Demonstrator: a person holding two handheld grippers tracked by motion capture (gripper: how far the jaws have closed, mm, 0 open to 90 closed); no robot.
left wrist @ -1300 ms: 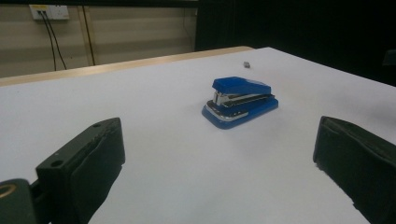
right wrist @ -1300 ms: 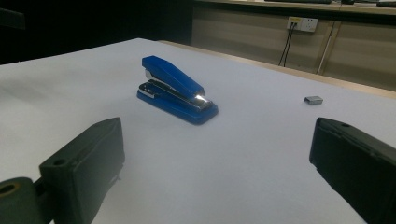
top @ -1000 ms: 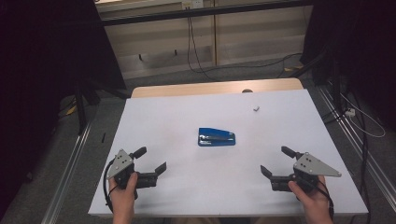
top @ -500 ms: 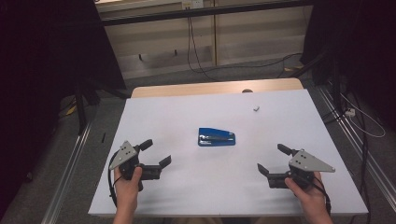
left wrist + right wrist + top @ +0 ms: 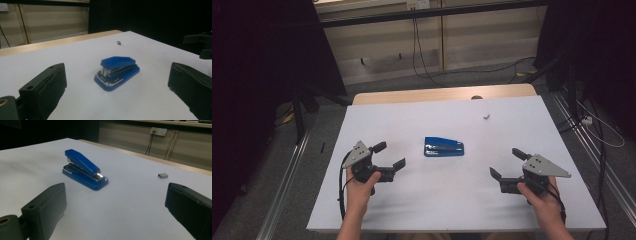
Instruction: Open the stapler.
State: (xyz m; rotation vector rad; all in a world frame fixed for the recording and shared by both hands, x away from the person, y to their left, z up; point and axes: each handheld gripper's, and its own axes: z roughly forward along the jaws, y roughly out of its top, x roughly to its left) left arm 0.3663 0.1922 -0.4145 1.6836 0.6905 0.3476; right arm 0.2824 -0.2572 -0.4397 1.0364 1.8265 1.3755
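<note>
The glossy blue stapler with a chrome metal track (image 5: 444,147) is lying flat near the middle of the white-covered desk (image 5: 452,200), between the two tongs and a little farther from the person than either. The left tongs (image 5: 389,155) are hovering just beside its left end, both black jaws spread wide and gripping nothing. The right tongs (image 5: 507,163) are sitting well apart from it on the other side, also released, with nothing between the jaws.

In the left gripper view the stapler (image 5: 116,72) is lying framed in the gap between the jaws, showing its hinged rear end, and the right tongs (image 5: 200,46) are poking in at the far right edge. In the right gripper view the stapler (image 5: 84,169) is sitting ahead and to the left, its raised top arm and shiny nose facing the camera.

A small grey metal block of staples (image 5: 486,116) is resting near the far right of the desk, well apart from the stapler; the right gripper view is showing it (image 5: 163,175) most clearly. The high view is adding both hands, the pale wooden desk edge (image 5: 412,95), and the cables on the floor (image 5: 462,70) beyond.
</note>
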